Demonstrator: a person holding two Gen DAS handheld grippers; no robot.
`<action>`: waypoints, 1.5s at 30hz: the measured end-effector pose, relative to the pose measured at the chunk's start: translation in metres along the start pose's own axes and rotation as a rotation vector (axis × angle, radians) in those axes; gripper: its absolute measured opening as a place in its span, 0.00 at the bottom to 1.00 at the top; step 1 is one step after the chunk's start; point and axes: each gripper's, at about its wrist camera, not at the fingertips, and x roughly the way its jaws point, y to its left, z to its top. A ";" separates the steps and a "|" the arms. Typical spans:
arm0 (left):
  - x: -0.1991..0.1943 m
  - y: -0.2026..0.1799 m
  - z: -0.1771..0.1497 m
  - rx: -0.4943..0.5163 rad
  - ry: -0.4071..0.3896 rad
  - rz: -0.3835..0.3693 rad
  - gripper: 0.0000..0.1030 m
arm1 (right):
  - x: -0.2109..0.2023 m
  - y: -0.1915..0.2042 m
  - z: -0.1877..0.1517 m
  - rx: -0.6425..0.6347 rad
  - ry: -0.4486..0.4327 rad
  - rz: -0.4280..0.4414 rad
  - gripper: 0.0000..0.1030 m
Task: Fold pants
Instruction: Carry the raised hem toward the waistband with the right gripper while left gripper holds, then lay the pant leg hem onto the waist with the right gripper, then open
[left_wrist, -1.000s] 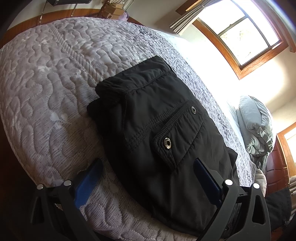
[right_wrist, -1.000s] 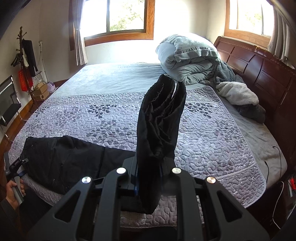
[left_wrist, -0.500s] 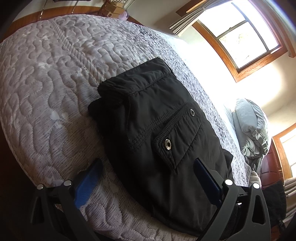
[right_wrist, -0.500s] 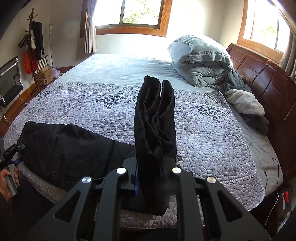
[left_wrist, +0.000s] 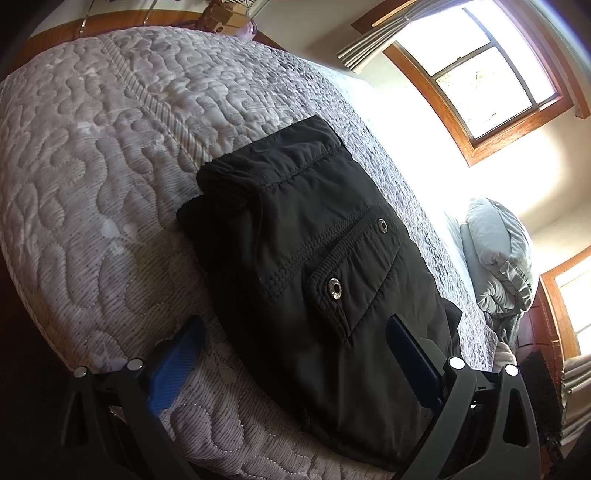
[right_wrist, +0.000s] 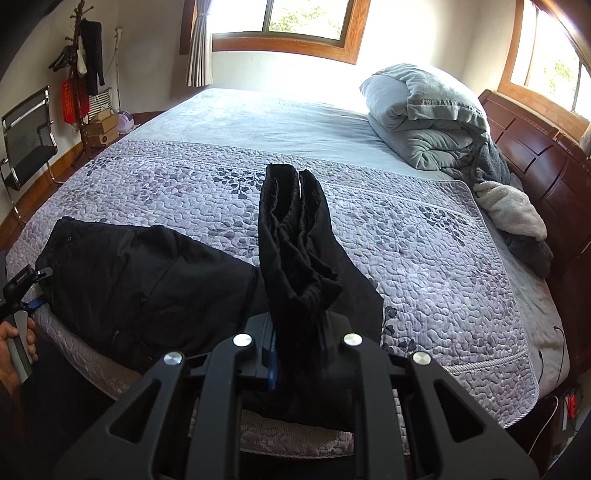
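1. Black pants (right_wrist: 147, 280) flat on quilt (right_wrist: 424, 258) nr bed's near edge, waist end w/ snap pocket (left_wrist: 351, 277) twd left side; leg ends (right_wrist: 295, 240) lifted off bed.
2. R gripper (right_wrist: 297, 354): fingers nearly closed, clamped on the bunched leg ends, fabric sticks up between them.
3. L gripper (left_wrist: 295, 354): blue pads (left_wrist: 177, 354) wide apart, straddling waist end, gripping nothing.
4. Grey duvet (right_wrist: 424, 110) rolled by headboard (right_wrist: 535, 155).

Quilted bedspread (right_wrist: 424, 258), rolled grey duvet (right_wrist: 424, 118), dark wooden headboard (right_wrist: 535, 158), coat stand (right_wrist: 79, 66), black chair (right_wrist: 27, 140)
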 end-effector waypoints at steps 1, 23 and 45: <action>0.000 0.000 0.000 0.000 0.000 0.000 0.96 | 0.002 0.003 -0.001 -0.004 0.003 0.003 0.14; 0.000 0.002 0.003 0.010 0.017 -0.015 0.96 | 0.047 0.068 -0.021 -0.086 0.069 -0.007 0.14; 0.000 0.007 0.006 0.019 0.031 -0.034 0.96 | 0.101 0.142 -0.055 -0.292 0.086 -0.090 0.14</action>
